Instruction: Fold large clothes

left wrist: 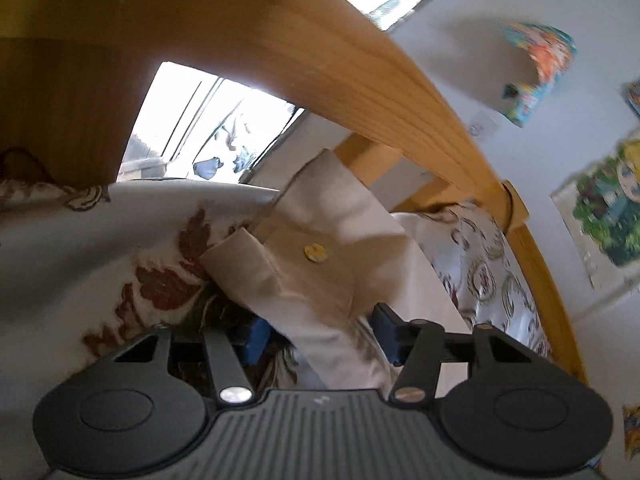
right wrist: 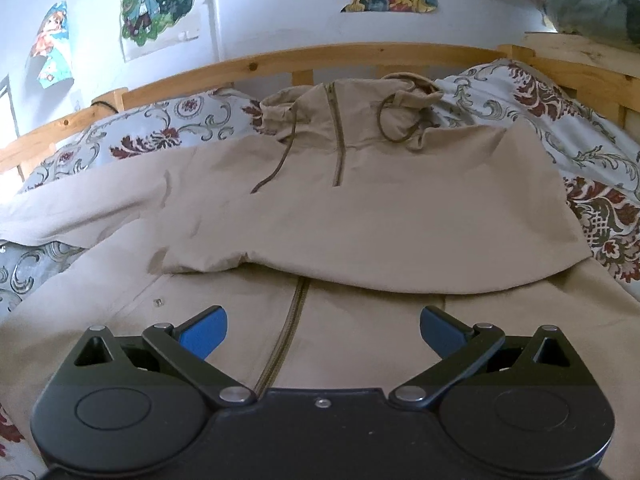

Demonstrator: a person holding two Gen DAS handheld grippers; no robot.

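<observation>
The left hand-held gripper [left wrist: 320,336] has its jaws apart, straddling the cuff end of the jacket sleeve [left wrist: 312,264], the one with the snap button [left wrist: 315,253], but the pads don't look pressed on it. The right hand-held gripper [right wrist: 323,330] is wide apart too, hovering over the beige jacket [right wrist: 360,208], which is spread across the bed's floral bedspread [right wrist: 168,136], hood up by the wooden rail [right wrist: 360,50]. One sleeve looks folded across already, so probably the other sleeve's turn: clamp the cuff, then carry it over the body.
</observation>
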